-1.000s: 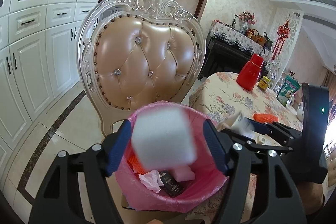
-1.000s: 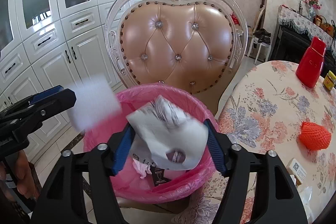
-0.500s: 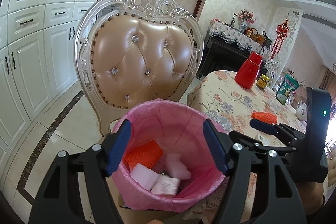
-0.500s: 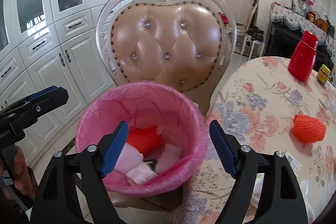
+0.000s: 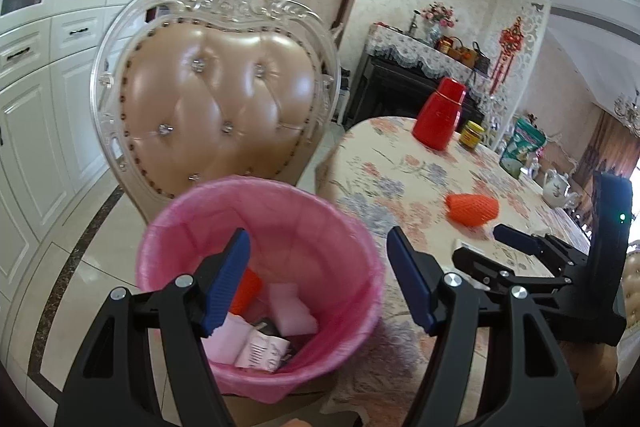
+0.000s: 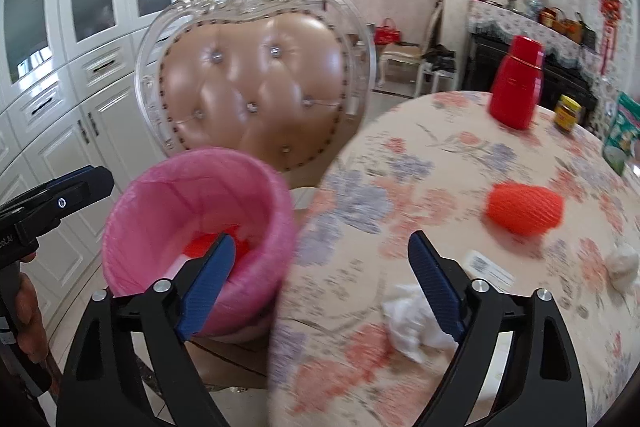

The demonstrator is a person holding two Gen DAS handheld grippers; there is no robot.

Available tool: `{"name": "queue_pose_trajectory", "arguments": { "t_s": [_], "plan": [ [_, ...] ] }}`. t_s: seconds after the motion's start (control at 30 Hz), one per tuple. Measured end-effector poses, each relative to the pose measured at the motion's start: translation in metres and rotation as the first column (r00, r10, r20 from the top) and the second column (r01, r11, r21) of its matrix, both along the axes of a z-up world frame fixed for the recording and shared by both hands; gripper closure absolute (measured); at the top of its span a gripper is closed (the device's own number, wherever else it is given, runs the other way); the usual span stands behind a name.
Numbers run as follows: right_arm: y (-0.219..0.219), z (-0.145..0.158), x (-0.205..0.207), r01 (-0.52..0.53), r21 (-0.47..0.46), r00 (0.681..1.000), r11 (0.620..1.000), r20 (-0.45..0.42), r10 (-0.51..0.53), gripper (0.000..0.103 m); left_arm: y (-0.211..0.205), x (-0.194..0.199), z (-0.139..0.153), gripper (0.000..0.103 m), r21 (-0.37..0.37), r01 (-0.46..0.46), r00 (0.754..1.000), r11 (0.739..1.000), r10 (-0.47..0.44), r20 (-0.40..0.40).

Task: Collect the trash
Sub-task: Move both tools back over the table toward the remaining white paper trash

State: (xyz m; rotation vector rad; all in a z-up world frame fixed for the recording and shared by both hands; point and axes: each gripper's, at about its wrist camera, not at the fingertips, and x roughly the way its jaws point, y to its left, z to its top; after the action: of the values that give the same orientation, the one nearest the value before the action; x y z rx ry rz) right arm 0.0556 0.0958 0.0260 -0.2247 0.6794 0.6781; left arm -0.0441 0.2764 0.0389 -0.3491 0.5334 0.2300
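Both tongs empty right now; right gripper has its jaws opening, nothing between them, aimed past the bin toward the table; left gripper is spread partway, nothing pinched, hanging over the pink-lined bin.

Step in hand, as I read it: go for the next piece of trash on the table; nearest candidate for the right gripper is the crumpled white tissue, lying just beside its right finger; suggest lining the tissue up between the fingers before closing, coming down at a slant so the lower finger slides under the wad rather than dragging the tablecloth; it looks soft and light, so it should squash easily and a full close is fine.

Other trash visible: orange foam net further out on the table; a small white wad near the right edge; a flat white label or card between tissue and net, probably awkward to pinch flat.

Bin sits on the seat of the tufted chair, touching or just beside the table edge; already holds an orange net, white foam pieces and a printed wrapper; red bottle and small jar look like keepers.
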Motion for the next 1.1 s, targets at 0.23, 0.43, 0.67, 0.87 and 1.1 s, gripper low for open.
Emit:
{"name": "queue_pose_trajectory", "arguments": {
  "t_s": [0.23, 0.43, 0.67, 0.87, 1.1],
  "plan": [
    [-0.052, -0.007, 0.008, 0.099, 0.0, 0.995, 0.995, -0.007, -0.099, 0.018, -0.036, 0.017, -0.001, 0.032, 0.008, 0.061, 0.998, 0.998, -0.061, -0.003],
    [-0.089, -0.018, 0.012, 0.168, -0.008, 0.985, 0.986, -0.024, -0.168, 0.018, -0.065, 0.029, -0.002, 0.032, 0.019, 0.11, 0.994, 0.994, -0.11, -0.013],
    [-0.12, -0.036, 0.019, 0.208, -0.015, 0.976, 0.978, -0.069, -0.208, 0.018, -0.092, 0.043, -0.005, 0.032, 0.026, 0.156, 0.988, 0.987, -0.155, -0.027],
    [-0.133, -0.052, 0.022, 0.209, -0.026, 0.972, 0.978, -0.104, -0.211, 0.018, -0.11, 0.053, -0.011, 0.032, 0.029, 0.181, 0.983, 0.983, -0.18, -0.046],
    [-0.142, -0.067, 0.03, 0.219, -0.039, 0.964, 0.975, -0.143, -0.222, 0.018, -0.124, 0.062, -0.014, 0.031, 0.035, 0.198, 0.979, 0.98, -0.195, -0.061]
  ]
}}
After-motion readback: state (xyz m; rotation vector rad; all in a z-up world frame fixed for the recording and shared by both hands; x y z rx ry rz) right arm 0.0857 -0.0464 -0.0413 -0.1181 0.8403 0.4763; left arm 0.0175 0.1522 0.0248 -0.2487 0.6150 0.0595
